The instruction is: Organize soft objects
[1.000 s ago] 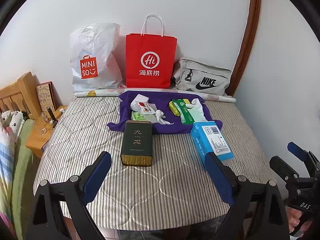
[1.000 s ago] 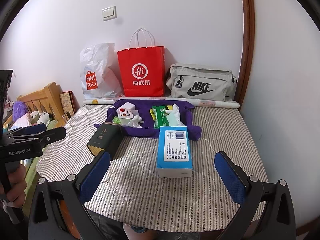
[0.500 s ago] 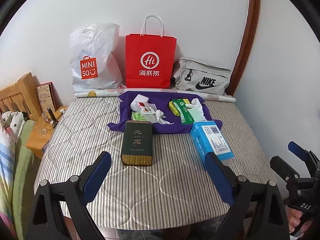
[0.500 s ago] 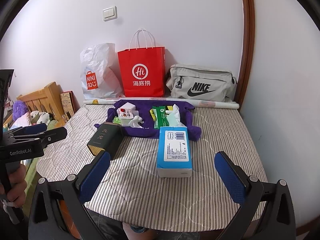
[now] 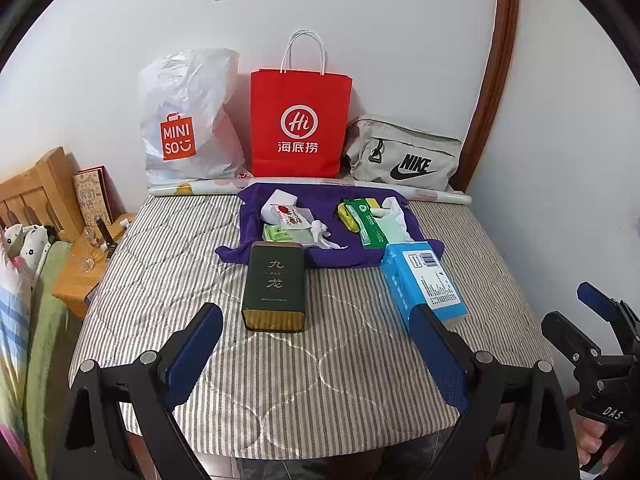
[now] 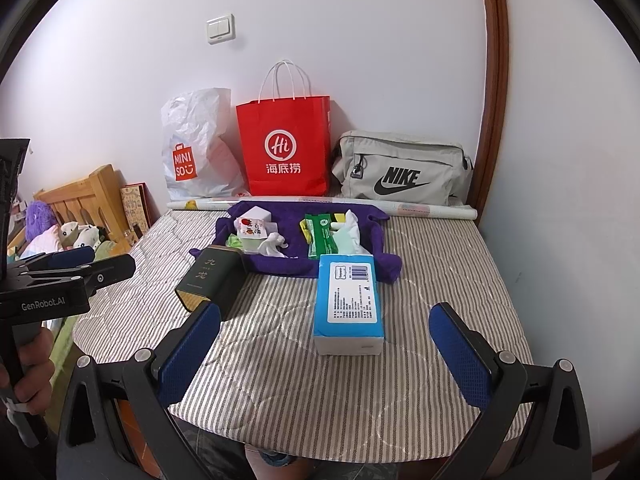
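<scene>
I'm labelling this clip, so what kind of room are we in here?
Probably a bedroom: a striped quilted pad covers the work surface, a wooden headboard with plush toys stands at left, and shopping bags lean on the wall.

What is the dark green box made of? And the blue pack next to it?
The dark green box looks like metal: a tin with rounded corners and a shiny gold rim. The blue pack looks like soft tissues in thin, glossy plastic wrap, with a printed label and barcode; I can't be sure.

MINISO on white plastic bag (image 5: 188, 128); Hi on red bag (image 5: 300, 124); NIKE on grey pouch (image 5: 404, 156); perhaps 九龙 on green tin (image 5: 276, 284).
</scene>
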Available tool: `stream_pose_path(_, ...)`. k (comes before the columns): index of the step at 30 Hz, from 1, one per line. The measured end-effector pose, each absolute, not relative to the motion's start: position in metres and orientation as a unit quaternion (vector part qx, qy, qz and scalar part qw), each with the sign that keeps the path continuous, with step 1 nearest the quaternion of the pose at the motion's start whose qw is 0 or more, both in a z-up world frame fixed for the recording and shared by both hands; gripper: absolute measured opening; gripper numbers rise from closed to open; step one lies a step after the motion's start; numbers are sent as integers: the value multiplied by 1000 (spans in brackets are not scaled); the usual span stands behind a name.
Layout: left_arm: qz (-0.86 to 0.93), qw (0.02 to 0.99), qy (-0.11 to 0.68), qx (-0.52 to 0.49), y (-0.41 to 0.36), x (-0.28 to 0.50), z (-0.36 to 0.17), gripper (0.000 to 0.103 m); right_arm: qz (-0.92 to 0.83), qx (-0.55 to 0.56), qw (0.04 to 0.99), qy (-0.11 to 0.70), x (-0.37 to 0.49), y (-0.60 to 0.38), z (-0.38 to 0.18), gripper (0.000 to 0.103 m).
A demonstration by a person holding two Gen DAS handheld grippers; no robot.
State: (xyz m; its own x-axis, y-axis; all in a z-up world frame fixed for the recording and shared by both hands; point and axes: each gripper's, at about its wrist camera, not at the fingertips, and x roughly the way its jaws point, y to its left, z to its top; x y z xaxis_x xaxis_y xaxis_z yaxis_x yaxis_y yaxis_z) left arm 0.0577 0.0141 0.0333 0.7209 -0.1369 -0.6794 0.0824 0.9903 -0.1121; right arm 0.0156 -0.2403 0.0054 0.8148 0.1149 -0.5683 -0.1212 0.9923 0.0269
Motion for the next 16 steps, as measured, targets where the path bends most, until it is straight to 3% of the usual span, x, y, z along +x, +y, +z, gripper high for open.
stream_pose_path(16,-60,928,367,-35,15,57,35,94,62,-6,953,296,14,-241,7,103)
